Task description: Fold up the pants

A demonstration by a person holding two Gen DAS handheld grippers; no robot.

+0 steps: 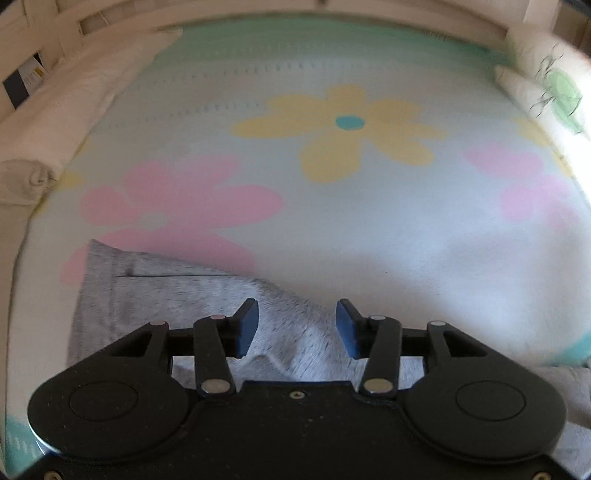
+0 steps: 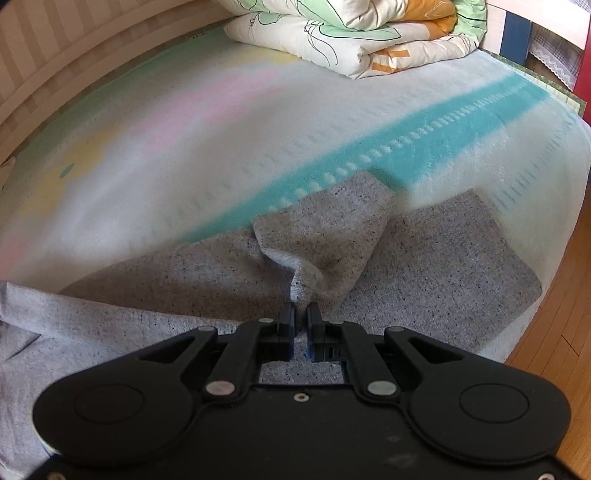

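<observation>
The pants (image 2: pixel 424 266) lay spread on the bed (image 2: pixel 184 155) near its front edge, one leg end lifted and pinched in the right tool (image 2: pixel 301 317). The left tool (image 1: pixel 297 325) hung over the waist end, fingers apart. A folded quilt (image 2: pixel 351 33) sat at the bed's far side, the floor (image 2: pixel 561 332) to the right.

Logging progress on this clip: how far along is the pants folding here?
Early stage. Done: the grey pants lie spread on the flowered blanket. In hand: the right tongs are shut on one leg's cuff, lifting it over. The left tongs are open above the fabric, gripping nothing. Left: all the actual folds.
</observation>
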